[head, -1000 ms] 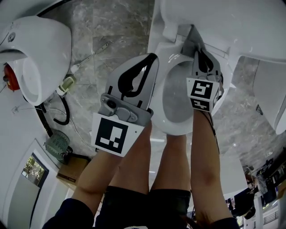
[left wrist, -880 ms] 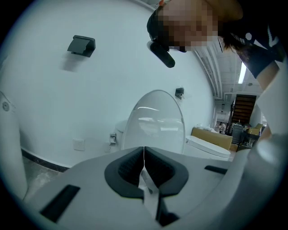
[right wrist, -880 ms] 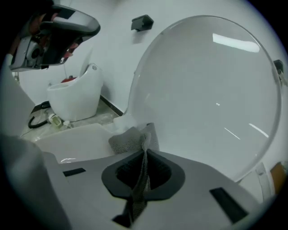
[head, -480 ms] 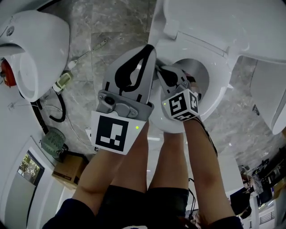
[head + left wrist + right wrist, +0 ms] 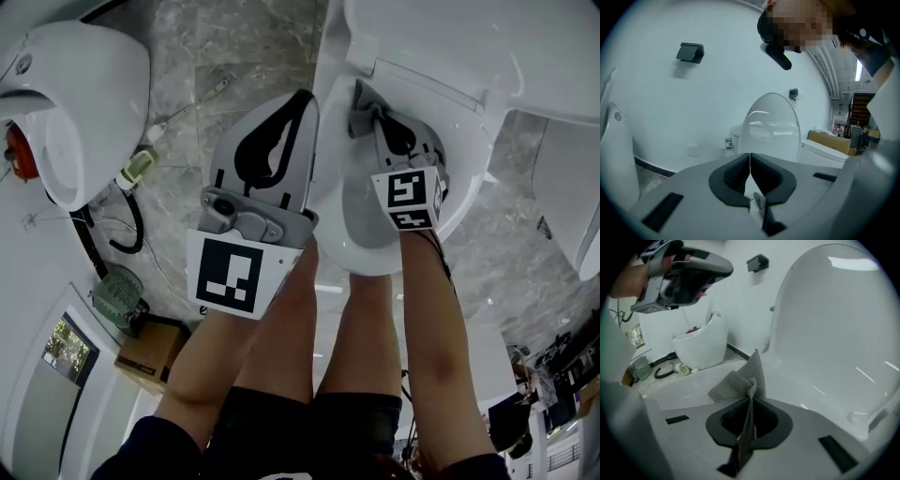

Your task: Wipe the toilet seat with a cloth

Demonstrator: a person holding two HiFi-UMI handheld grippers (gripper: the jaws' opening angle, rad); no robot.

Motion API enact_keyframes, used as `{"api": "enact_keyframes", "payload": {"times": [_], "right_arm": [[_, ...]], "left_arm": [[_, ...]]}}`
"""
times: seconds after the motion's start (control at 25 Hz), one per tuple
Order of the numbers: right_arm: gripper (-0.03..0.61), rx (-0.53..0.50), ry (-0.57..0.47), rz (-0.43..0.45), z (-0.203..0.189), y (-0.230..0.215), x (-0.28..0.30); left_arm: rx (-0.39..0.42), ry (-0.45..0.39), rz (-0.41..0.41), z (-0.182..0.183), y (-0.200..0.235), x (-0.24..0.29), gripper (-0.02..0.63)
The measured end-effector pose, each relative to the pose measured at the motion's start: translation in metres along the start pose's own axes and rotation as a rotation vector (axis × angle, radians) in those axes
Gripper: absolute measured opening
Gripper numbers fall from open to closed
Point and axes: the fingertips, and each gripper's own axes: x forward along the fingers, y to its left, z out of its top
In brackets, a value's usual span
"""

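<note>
Our right gripper (image 5: 750, 420) is clamping a grey woven cloth (image 5: 738, 383) between its jaws. A bunched fold is sticking out past the tips, so that fabric rather than plastic is meeting the porcelain. That fold is lying on the white toilet seat (image 5: 466, 159) at its far left, near the hinge and just below the raised lid (image 5: 839, 310). Our left gripper (image 5: 750, 166) is hanging idle, jaws pressed together on nothing, beside the bowl's left edge; we are judging it parked there to leave the wiping path free. We are counting one cloth, two grippers, and three white fixtures in the head view: this toilet, a second bowl (image 5: 75, 103) at left, and part of a third (image 5: 572, 206) at right
</note>
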Motion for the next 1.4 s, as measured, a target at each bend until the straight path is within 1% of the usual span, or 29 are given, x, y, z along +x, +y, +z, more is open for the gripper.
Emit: {"api": "enact_keyframes", "payload": {"times": [0.04,0.08,0.12,0.16,0.28,0.48,0.56,0.6,0.64,0.72,0.8,0.92,0.96,1.0,1.04,1.12,1.24,1.4], "right_arm": [[0.023,0.021,-0.006,-0.035,0.001,-0.009,-0.001],[0.023,0.038,-0.009,-0.047,0.001,-0.011,-0.002],[0.021,0.044,-0.010,-0.032,0.001,-0.006,-0.002],[0.021,0.032,-0.010,0.009,0.001,0.007,-0.001],[0.021,-0.061,0.011,0.176,-0.006,0.064,-0.006],[0.021,-0.239,0.081,0.421,-0.043,0.143,-0.045],[0.021,-0.281,0.085,0.483,-0.053,0.158,-0.056],[0.021,-0.294,0.086,0.492,-0.054,0.159,-0.056],[0.021,-0.306,0.084,0.485,-0.053,0.156,-0.053],[0.021,-0.295,0.077,0.415,-0.044,0.136,-0.038],[0.021,-0.198,0.062,0.304,-0.031,0.102,-0.018],[0.022,-0.047,0.011,0.135,-0.008,0.047,-0.001],[0.023,-0.023,-0.005,0.102,-0.003,0.037,0.001],[0.023,-0.018,-0.015,0.090,0.000,0.032,0.001],[0.021,-0.029,-0.020,0.103,0.001,0.036,-0.001],[0.021,-0.085,-0.024,0.188,0.001,0.060,-0.006],[0.021,-0.210,0.001,0.348,-0.010,0.113,-0.023],[0.021,-0.438,0.074,0.591,-0.054,0.179,-0.070]], "left_arm": [[0.000,0.002,0.001,-0.001,0.000,-0.001,0.021],[0.001,0.003,0.002,-0.001,0.000,-0.003,0.021],[0.002,0.005,0.004,-0.002,0.000,-0.004,0.021],[0.003,0.006,0.006,-0.002,0.001,-0.006,0.021],[0.001,0.003,0.019,-0.002,0.004,-0.008,0.021],[0.003,-0.011,0.022,0.002,0.004,-0.008,0.021],[0.005,-0.011,0.022,0.003,0.004,-0.008,0.021],[0.006,-0.012,0.024,0.002,0.004,-0.008,0.021],[0.007,-0.011,0.025,0.002,0.004,-0.009,0.021],[0.011,-0.009,0.027,0.002,0.003,-0.010,0.021],[0.012,-0.006,0.028,0.000,0.003,-0.011,0.021],[0.012,-0.002,0.032,-0.001,0.005,-0.015,0.021],[0.012,-0.003,0.033,-0.001,0.005,-0.016,0.021],[0.012,-0.003,0.035,-0.001,0.006,-0.017,0.021],[0.012,-0.004,0.037,-0.001,0.007,-0.018,0.021],[0.012,-0.005,0.041,-0.001,0.007,-0.020,0.021],[0.010,-0.009,0.044,-0.001,0.007,-0.021,0.021],[0.011,-0.011,0.036,0.002,0.004,-0.023,0.021]]}}
